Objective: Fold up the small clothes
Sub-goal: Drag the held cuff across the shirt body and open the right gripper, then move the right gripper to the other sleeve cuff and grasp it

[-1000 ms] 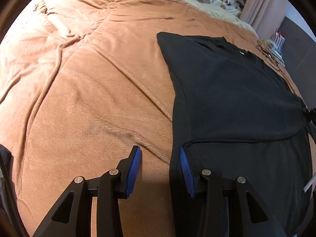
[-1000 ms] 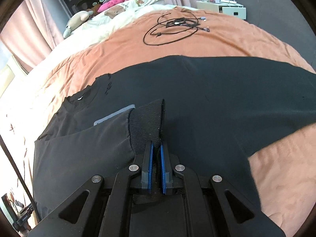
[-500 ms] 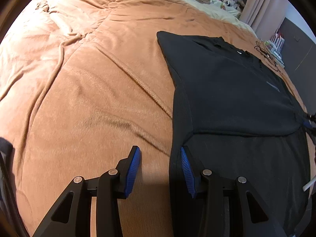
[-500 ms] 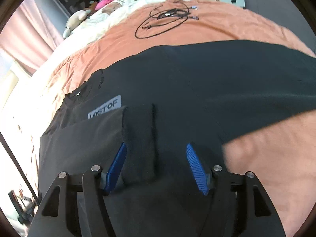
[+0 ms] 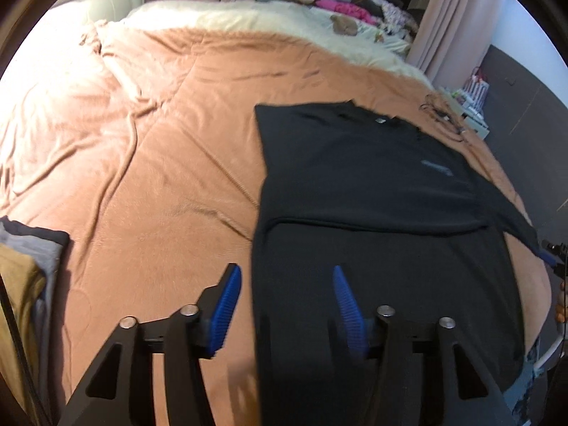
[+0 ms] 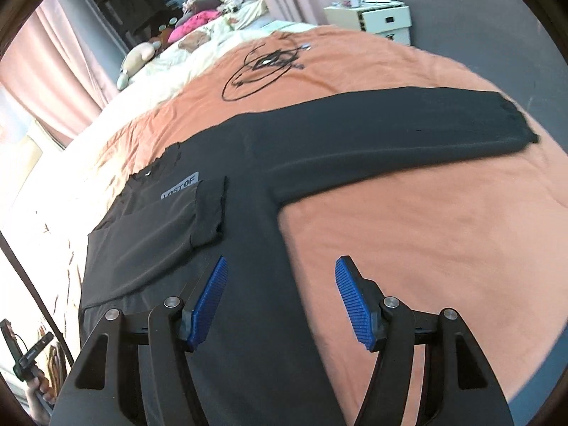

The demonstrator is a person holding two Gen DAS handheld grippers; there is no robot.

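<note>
Left-wrist view: left tongs (image 5: pixel 284 298) just widened, empty; right tongs (image 6: pixel 280 294) agape, empty.

big bed with a rumpled orange fleece blanket (image 5: pixel 159 163), black long-sleeved sweatshirt (image 6: pixel 319 149) spread flat on it, tangle of black cable (image 6: pixel 262 67) beyond it, folded grey and tan clothes (image 5: pixel 25 259) near left

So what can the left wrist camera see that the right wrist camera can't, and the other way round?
Only the left wrist view shows the stack of folded clothes at the bed's edge and the open left gripper.

Only the right wrist view shows the sweatshirt's outstretched sleeve, the sleeve folded across its chest and the open right gripper, holding nothing.

Both show the black sweatshirt on the orange blanket, the coiled cable and the stuffed toys.
</note>
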